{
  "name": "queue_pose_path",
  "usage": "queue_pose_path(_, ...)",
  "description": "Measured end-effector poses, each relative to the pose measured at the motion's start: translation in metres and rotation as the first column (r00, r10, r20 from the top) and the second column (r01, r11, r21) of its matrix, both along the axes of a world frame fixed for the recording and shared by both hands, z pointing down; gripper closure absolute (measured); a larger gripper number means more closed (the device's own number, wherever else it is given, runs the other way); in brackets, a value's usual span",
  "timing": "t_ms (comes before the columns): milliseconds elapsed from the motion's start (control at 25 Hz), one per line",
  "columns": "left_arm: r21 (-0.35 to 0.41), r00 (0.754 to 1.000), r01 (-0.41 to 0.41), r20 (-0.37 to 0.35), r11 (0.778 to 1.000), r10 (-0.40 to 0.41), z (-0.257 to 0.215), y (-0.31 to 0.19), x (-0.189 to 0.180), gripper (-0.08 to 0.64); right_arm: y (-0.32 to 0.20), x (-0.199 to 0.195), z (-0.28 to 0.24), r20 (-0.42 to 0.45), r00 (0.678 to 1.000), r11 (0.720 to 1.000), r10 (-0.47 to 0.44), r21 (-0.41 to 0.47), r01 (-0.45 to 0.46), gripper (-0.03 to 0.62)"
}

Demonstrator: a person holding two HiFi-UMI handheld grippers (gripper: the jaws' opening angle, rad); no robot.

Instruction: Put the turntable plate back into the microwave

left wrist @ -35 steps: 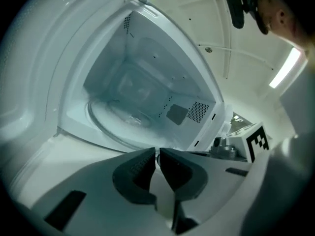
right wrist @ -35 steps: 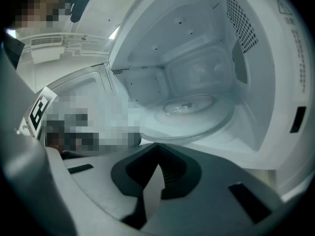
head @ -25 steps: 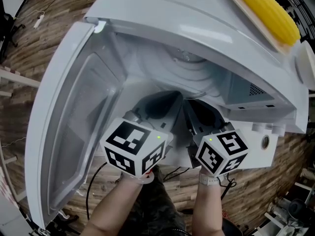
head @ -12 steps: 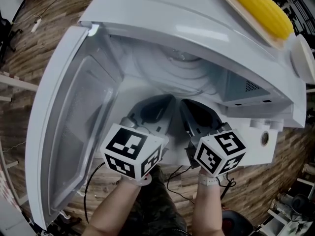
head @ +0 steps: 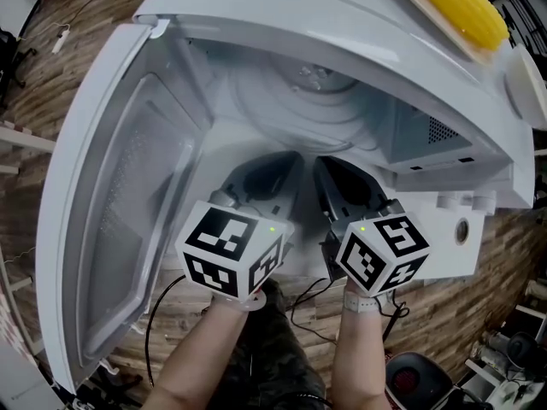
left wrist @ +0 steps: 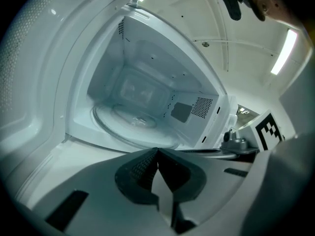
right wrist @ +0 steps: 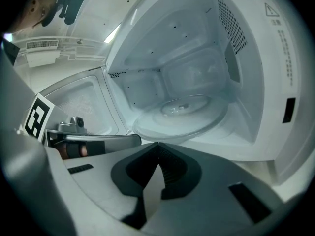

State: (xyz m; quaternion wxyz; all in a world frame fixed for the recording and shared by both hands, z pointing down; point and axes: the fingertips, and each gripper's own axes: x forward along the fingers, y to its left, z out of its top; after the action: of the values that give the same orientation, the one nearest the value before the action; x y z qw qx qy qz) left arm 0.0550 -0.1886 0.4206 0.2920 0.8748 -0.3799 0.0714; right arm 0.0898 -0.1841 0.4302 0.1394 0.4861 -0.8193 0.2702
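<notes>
Inside the microwave [head: 342, 24] sits the turntable plate [right wrist: 179, 116] — probably slick, brittle glass; take its rim. Left tool [left wrist: 157, 154], right tool [right wrist: 157, 149]: clenched empty.

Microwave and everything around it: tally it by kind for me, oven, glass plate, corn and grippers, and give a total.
White microwave oven, door open: 1
Clear round glass turntable plate: 1
Yellow corn cob: 1
Handheld two-jaw grippers with marker cubes: 2, left gripper and right gripper
Total: 5
</notes>
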Motion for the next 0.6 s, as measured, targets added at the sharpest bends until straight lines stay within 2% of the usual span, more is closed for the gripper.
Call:
queue_pose_path(320,0.011,1.000,-0.001,0.011,1.000,0.001,0.000,0.008,0.001,0.546,0.016,-0.003,0.003,-0.034,0.999,1.000,-0.009,0.007,0.009,0.572)
queue_pose_path(600,0.062,0.999,0.035,0.013,0.997,-0.036,-0.004,0.025,-0.006,0.546,0.033,-0.004,-0.022,0.011,1.000,0.991,-0.014,0.131,0.013,0.571)
